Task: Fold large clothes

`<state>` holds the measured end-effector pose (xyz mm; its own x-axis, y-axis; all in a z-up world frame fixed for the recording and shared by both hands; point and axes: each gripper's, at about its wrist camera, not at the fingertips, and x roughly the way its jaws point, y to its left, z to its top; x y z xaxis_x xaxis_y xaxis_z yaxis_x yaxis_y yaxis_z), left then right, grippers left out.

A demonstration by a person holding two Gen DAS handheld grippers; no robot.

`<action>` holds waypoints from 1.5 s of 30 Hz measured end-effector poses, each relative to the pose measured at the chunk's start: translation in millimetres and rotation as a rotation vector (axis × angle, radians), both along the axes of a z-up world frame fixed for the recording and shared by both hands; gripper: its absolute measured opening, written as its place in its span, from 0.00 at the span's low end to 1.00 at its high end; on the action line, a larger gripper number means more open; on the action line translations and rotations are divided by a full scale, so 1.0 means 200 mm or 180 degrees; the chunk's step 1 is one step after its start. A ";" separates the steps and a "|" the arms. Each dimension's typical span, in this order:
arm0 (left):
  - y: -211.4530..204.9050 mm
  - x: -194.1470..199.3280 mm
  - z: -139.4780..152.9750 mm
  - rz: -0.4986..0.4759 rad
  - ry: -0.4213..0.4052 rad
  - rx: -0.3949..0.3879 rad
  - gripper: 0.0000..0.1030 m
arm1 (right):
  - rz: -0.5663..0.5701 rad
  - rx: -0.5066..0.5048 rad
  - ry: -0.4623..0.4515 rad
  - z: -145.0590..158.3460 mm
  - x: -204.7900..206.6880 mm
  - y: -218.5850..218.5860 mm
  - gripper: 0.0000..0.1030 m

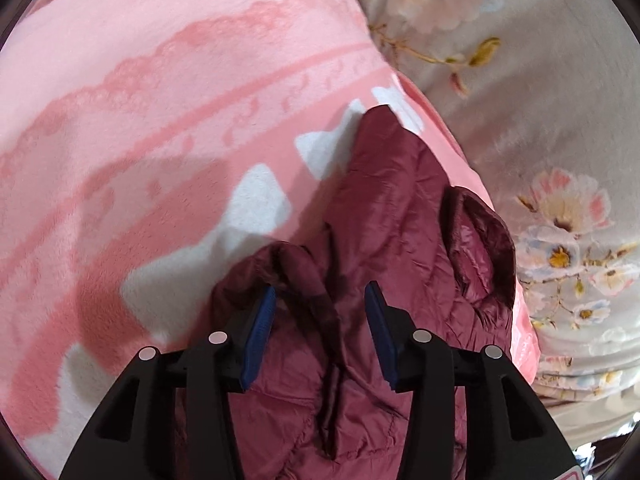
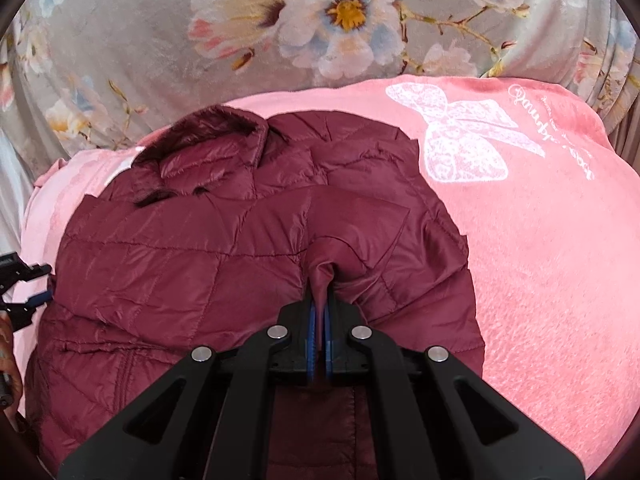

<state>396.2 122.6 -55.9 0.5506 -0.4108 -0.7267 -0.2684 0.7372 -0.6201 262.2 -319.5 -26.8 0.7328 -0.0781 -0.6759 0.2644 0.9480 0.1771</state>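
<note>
A pink blanket (image 2: pixel 540 260) covered a grey floral bedspread (image 2: pixel 160 60) across the frame's top. The maroon jacket (image 2: pixel 200 260) lay centre-left. The right hand-held gripper (image 2: pixel 319 312) pinched its fabric; the left hand-held gripper (image 1: pixel 320 312) stood spread above it.

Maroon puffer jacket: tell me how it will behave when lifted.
The maroon puffer jacket will probably sag, since the fabric bunches where the right gripper pinches it. Its glossy shell looks slippery. Quilted padding suggests it is light for its bulk.

Floral bedspread (image 2: pixel 160 40) (grey) carries pink blanket (image 2: pixel 540 260).
</note>
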 end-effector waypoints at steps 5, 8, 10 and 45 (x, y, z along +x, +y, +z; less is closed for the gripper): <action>-0.02 0.06 -0.04 0.0012 0.0067 0.0126 0.20 | -0.0002 -0.0031 -0.0075 0.03 0.01 0.01 0.01; -0.02 0.05 0.01 0.0024 -0.0039 0.0359 0.00 | -0.0025 -0.0139 -0.0181 0.08 -0.02 0.02 0.01; 0.00 0.02 0.03 0.0019 -0.0124 0.0479 0.00 | 0.0007 -0.0245 -0.0059 0.05 -0.01 0.02 0.01; -1.03 -0.05 -0.06 -0.1107 -0.0753 0.2557 0.06 | 0.0457 -0.0401 0.0301 -0.20 0.30 0.43 0.11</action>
<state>386.0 -83.6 -67.6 0.6614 0.0001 -0.7500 0.1193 0.9873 0.1053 322.5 -232.5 -66.9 0.6764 -0.0656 -0.7336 0.1348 0.9902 0.0357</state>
